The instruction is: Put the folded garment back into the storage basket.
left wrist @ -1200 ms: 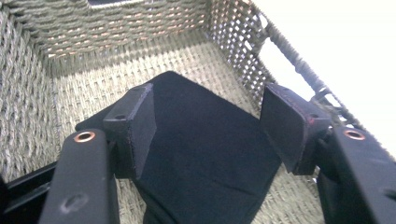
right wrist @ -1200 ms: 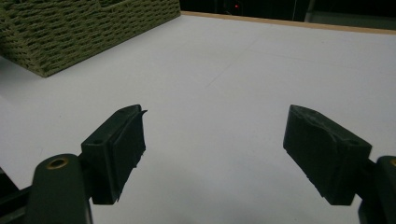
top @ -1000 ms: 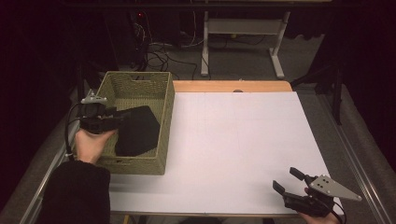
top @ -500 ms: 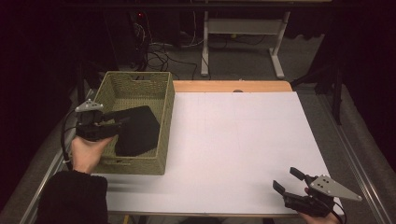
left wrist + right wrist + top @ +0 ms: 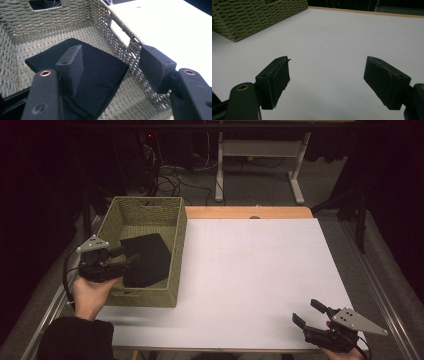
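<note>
Below left tool (image 5: 110, 67): black cloth (image 5: 97, 72).

The high view looks forward and down from above the near edge of the table (image 5: 250, 270), taking in its whole top and the floor beyond. The left gripper view sits close over the basket (image 5: 105, 22), looking along its jaws into the inside, with the cloth (image 5: 100, 72) on the bottom. The right gripper view rides low above the table (image 5: 342, 37), facing across it toward the basket (image 5: 249, 17). All three views share the basket (image 5: 142, 207) and the white tabletop.
</note>
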A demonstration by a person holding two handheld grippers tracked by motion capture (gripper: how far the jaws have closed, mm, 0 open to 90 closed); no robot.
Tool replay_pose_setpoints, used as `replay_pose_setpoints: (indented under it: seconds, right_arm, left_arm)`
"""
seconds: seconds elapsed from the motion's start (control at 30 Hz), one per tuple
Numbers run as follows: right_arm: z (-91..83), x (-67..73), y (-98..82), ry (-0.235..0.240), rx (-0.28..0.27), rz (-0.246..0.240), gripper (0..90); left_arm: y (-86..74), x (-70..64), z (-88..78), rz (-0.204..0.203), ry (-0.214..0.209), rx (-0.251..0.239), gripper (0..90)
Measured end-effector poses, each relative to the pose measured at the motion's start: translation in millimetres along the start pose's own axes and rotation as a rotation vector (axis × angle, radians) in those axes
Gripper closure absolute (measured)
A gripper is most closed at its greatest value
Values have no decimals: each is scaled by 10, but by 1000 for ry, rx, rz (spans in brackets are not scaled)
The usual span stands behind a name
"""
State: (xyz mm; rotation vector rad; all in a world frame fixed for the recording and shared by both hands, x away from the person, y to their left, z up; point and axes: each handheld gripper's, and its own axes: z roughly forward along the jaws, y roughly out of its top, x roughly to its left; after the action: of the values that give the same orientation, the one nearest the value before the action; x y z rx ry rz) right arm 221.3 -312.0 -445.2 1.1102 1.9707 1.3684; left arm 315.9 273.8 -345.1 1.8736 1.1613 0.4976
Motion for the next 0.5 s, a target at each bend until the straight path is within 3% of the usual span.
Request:
replay_pose_setpoints:
  seconds: [0.5]
  right_arm:
    - [0,-5,0,0,-1,1,212]
  left_arm:
    - [-234,-209,-167,44,-19,-17,341]
